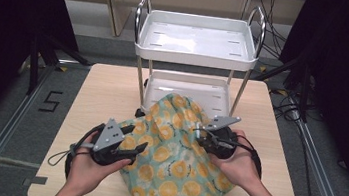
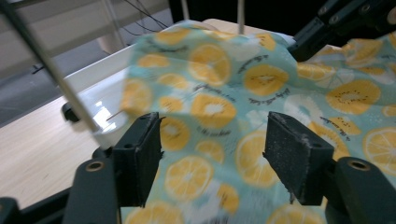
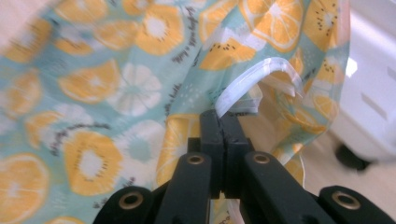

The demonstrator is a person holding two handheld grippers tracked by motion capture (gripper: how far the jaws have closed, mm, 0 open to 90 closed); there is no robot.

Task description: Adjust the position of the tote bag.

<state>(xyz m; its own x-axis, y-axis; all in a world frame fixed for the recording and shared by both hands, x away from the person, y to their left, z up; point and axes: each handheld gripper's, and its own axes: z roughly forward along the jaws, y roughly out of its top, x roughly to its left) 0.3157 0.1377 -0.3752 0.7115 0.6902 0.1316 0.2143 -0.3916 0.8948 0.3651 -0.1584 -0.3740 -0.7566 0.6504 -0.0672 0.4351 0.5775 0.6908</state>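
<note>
The right gripper is clamping its jaws fully together on the edge of the fruit-print cloth, right where a clear plastic loop is curling up just above the closed tips in the right gripper view. The cloth is hanging to the left of and above those tips, its orange and lemon slices spreading across a pale teal ground, while a bit of the white cart is showing off to the right of the jaws. The left gripper is holding its jaws wide apart, with the cloth lying ahead of and beneath them; in the left gripper view the pads are standing clear of the fabric, pinching nothing. Beyond the left jaw, the cart's lower tray is sitting just behind the cloth, and a thin cart leg is crossing the view above it. From the high view, the cloth is bunching between the two grippers on the wooden table, its far edge reaching up against the cart.
</note>
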